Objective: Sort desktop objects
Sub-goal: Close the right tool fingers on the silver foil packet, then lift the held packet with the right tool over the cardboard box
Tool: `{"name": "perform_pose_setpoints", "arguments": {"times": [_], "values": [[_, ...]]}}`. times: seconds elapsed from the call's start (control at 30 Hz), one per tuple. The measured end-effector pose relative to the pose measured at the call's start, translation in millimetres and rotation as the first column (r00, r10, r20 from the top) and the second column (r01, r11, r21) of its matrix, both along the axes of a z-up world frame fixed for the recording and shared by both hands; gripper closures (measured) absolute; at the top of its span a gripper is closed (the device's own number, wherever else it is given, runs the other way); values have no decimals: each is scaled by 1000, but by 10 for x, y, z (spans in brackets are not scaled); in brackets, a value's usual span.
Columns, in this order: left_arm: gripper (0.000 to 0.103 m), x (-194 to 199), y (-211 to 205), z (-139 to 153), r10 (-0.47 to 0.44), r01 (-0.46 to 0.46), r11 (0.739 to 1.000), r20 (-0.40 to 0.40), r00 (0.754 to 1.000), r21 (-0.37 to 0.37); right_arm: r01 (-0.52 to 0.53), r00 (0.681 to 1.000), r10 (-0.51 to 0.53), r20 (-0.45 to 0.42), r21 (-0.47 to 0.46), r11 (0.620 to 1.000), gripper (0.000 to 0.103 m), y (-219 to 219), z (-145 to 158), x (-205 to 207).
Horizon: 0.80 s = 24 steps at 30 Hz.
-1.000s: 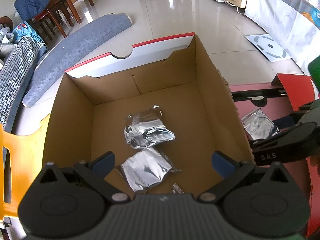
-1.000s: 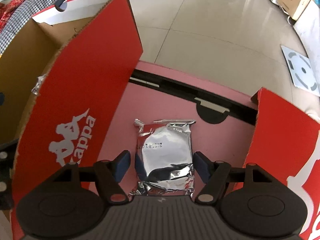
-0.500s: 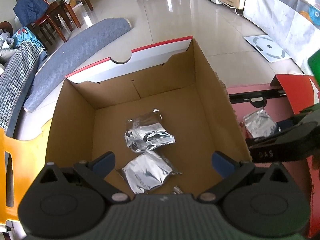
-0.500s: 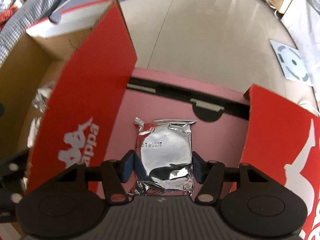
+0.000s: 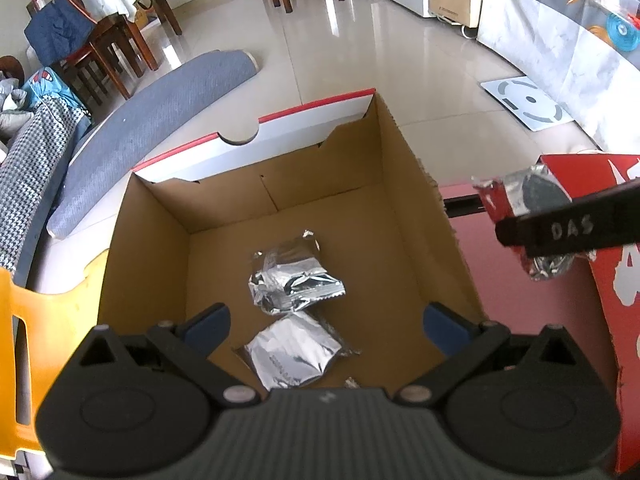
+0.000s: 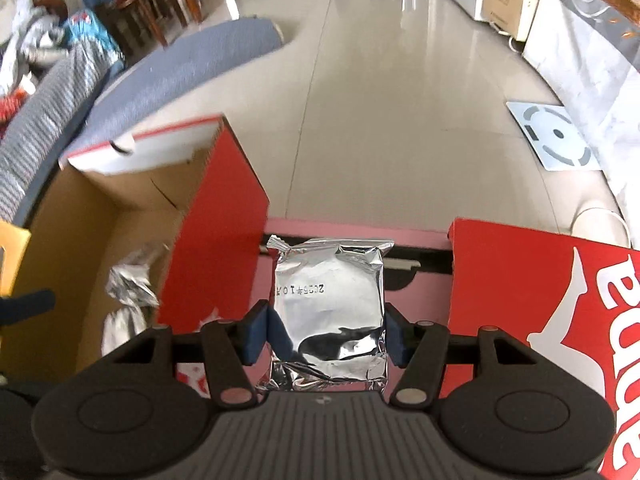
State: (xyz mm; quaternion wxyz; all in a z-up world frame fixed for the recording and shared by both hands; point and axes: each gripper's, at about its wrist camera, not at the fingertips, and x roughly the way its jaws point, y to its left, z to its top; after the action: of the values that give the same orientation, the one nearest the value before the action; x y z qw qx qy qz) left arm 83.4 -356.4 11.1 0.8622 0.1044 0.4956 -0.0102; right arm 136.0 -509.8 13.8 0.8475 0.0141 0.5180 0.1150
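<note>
right gripper (image 6: 326, 338) is clamped on a silver foil packet (image 6: 329, 312) — blue pads (image 6: 256, 332) pressed against both side edges, packet lifted clear of the pink inner face of the red shoebox lid (image 6: 532, 292). printed date code on the packet faces the camera, upside down. in the left wrist view the same packet (image 5: 520, 194) shows to the right of the box wall, crossed by the right gripper's black finger marked "das".

left gripper (image 5: 326, 326) hangs over the open cardboard shoebox (image 5: 404, 216), jaws spread wide, nothing between them. two more foil packets lie on the box floor: a crumpled one (image 5: 294, 280) near the middle, a flatter one (image 5: 294, 354) just in front of it, edges touching or nearly so — can't tell which. a small foil scrap (image 5: 352, 382) sits beside the flatter one.

box's white, red-edged flap (image 5: 256, 146) stands up at the far side. orange plastic piece (image 5: 44, 332) left of the box, rolled grey mat (image 5: 160, 116) on the tiled floor beyond. right wrist view is motion-blurred on its left side.
</note>
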Motion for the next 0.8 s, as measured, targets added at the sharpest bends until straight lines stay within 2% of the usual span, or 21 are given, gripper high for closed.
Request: {"name": "perform_pose_setpoints", "arguments": {"times": [0.3,0.53,0.8], "values": [[0,-47,48,15,7,-7,1000,10,1000,8,-21,995,15,95,66,998,45,101,327,-113],[0,-103,149,12,10,-10,1000,7,1000,25,-45,992,34,119,90,995,45,222,443,-114],[0,-116,365,-36,59,-58,998,-17,998,36,-87,986,67,155,127,988,45,393,560,-137]]}}
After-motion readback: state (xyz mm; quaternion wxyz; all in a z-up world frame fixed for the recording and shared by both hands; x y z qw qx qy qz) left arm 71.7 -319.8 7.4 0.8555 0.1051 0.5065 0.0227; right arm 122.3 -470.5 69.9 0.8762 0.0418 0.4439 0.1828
